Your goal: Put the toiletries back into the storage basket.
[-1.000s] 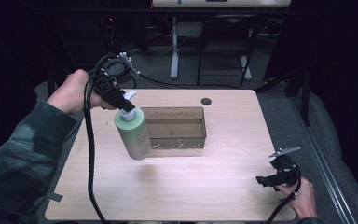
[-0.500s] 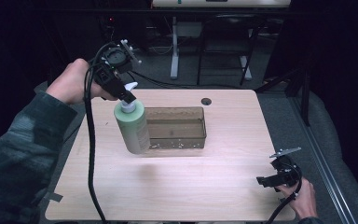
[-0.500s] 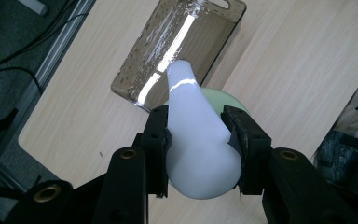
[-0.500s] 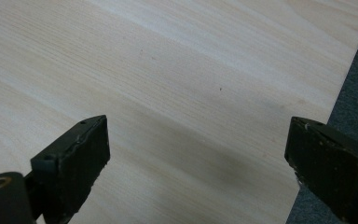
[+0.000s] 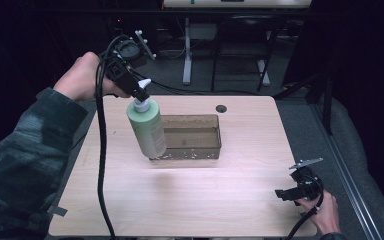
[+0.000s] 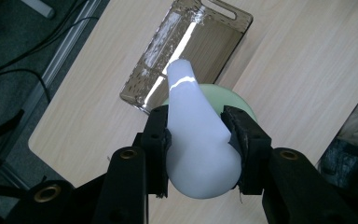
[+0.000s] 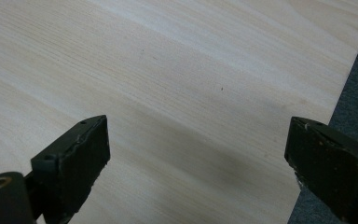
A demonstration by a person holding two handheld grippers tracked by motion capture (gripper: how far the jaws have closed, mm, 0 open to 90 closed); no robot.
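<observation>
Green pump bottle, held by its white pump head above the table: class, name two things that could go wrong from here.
1. The left gripper clamps only the smooth, rounded pump head, so the green bottle hanging below may slip or swing free.
2. The bottle hangs tilted at the near left corner of the clear bin; lowered like this, its base could catch the wall and shove the bin.

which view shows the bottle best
The high view: the whole green bottle hangs from its white pump in the left gripper, tilted, in front of the tray. The left gripper view looks down on the pump head clamped between the jaws, with just a rim of the green body. The right gripper view faces bare table.
</observation>
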